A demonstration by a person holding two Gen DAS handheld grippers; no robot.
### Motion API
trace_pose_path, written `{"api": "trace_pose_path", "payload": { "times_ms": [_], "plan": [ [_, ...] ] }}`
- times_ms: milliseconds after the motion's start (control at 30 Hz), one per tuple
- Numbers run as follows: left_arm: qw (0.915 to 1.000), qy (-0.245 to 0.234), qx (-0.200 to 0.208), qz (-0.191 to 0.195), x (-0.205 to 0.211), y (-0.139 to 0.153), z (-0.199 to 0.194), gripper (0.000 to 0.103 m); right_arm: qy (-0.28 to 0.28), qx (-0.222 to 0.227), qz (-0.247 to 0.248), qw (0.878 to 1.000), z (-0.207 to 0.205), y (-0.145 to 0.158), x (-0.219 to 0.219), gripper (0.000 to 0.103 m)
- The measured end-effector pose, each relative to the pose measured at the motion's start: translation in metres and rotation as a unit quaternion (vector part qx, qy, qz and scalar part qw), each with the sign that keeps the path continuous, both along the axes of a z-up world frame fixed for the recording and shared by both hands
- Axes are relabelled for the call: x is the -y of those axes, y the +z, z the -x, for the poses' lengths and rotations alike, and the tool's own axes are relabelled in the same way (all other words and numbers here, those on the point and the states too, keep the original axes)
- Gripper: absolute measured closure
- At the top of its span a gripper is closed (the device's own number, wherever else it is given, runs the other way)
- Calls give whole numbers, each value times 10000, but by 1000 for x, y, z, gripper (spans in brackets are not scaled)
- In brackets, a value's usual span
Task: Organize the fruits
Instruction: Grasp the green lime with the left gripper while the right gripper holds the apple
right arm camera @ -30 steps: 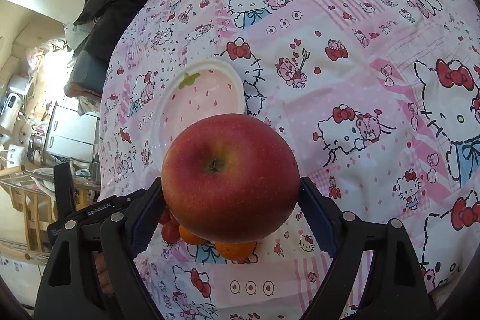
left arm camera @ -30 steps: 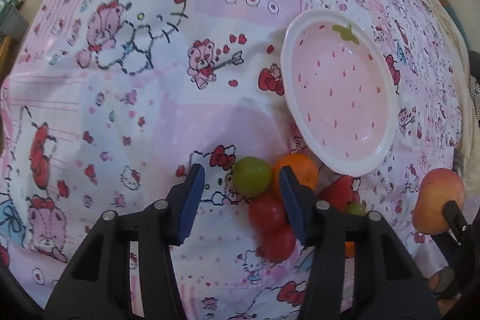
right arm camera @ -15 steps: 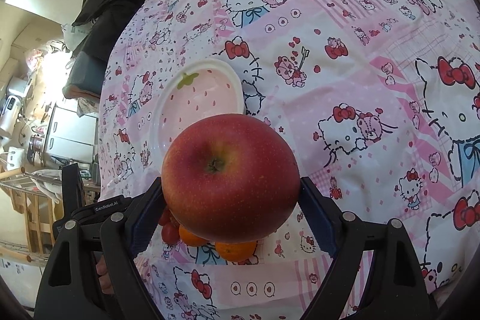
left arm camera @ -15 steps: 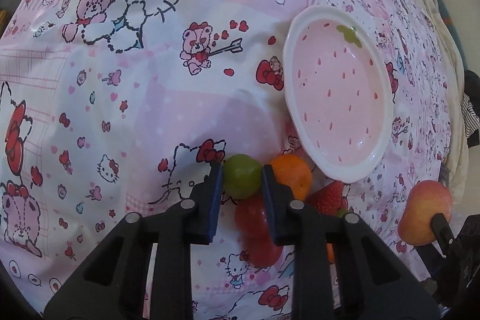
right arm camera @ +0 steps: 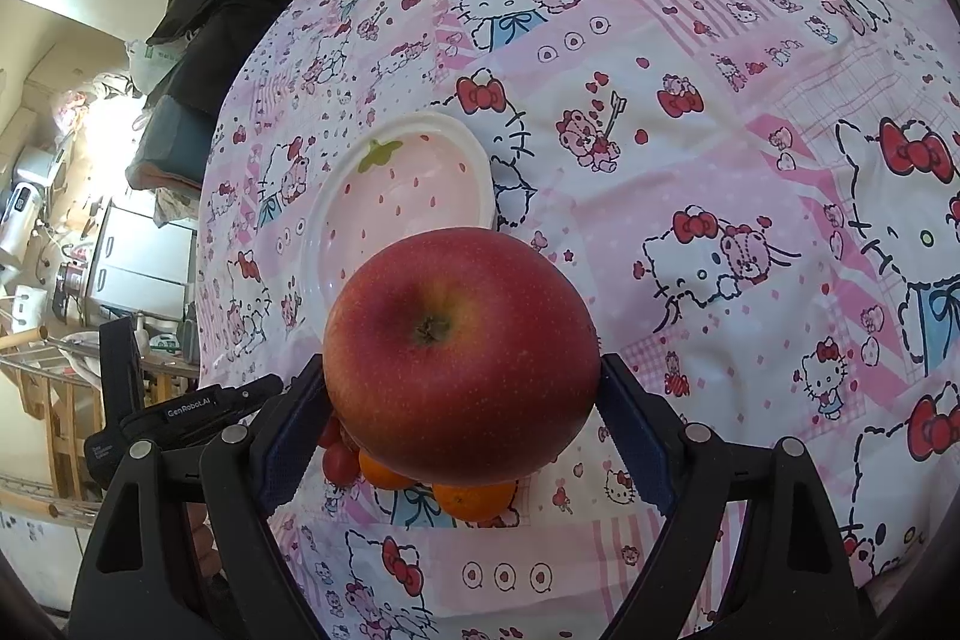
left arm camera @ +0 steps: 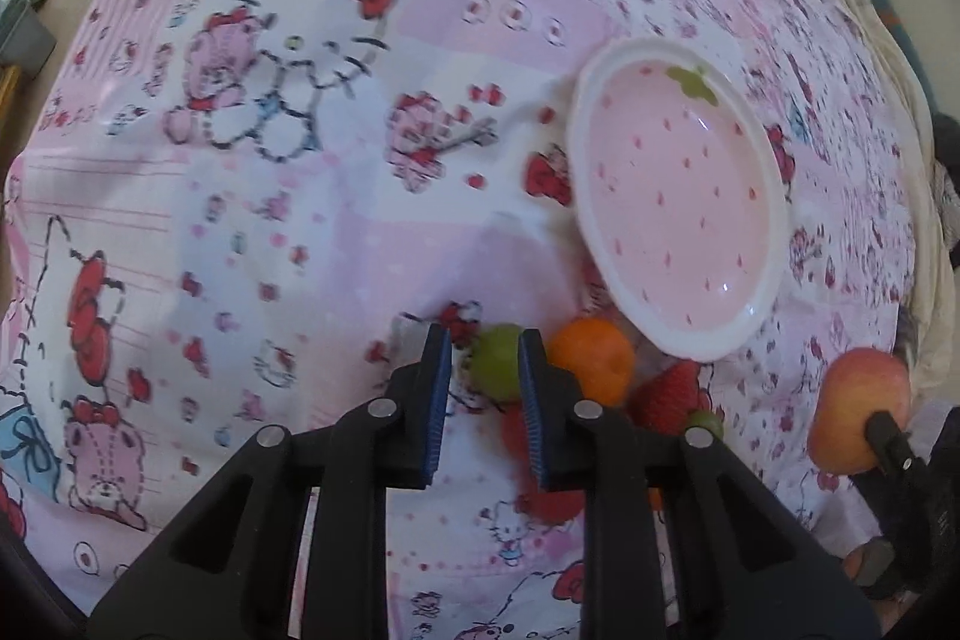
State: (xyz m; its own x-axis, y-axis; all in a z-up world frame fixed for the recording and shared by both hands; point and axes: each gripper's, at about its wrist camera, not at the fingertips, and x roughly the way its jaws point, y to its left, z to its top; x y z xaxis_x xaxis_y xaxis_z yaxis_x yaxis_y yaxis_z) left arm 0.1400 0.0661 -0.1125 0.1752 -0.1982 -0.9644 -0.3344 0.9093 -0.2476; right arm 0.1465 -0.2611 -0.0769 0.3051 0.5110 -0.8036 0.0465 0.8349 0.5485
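1. Fruit pile: green fruit [left arm camera: 495, 363], orange [left arm camera: 593, 359] and strawberry [left arm camera: 671, 394] lie on the bedsheet [left arm camera: 252, 232] just beside the plate [left arm camera: 774, 196]
2. Left claw [left arm camera: 483, 382] is narrowly spread, its tips flanking the green fruit; actual contact is unclear
3. Right claw [right arm camera: 462, 400] pinches the apple [right arm camera: 461, 355] above the pile

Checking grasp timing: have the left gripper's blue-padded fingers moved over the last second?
Yes. The left gripper narrowed from a wide gap to a small one around the round green fruit beside the orange mandarin; contact is unclear.
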Motion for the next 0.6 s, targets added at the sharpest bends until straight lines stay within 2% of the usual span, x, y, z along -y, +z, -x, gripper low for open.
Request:
{"api": "trace_pose_path", "payload": {
  "times_ms": [167,233,267,400,467,600],
  "plan": [
    [9996,114,-167,186,9,-13,-2,82,-52,-63,-9,10000,0,-2,2,15],
    [9997,142,-132,161,11,-15,-2,73,-44,-62,-1,10000,0,-2,2,15],
    [9997,157,-129,130,11,-15,0,73,-45,-61,-7,10000,0,-2,2,15],
    [9992,268,-126,276,6,-18,1,74,-24,-65,-24,10000,-1,-2,1,15],
    [9989,286,-119,354,3,-20,2,80,-24,-66,-36,10000,-1,-3,1,15],
    [9994,182,-63,297,2,-16,5,81,-7,-56,-39,10000,-1,-2,0,15]
  ]
}}
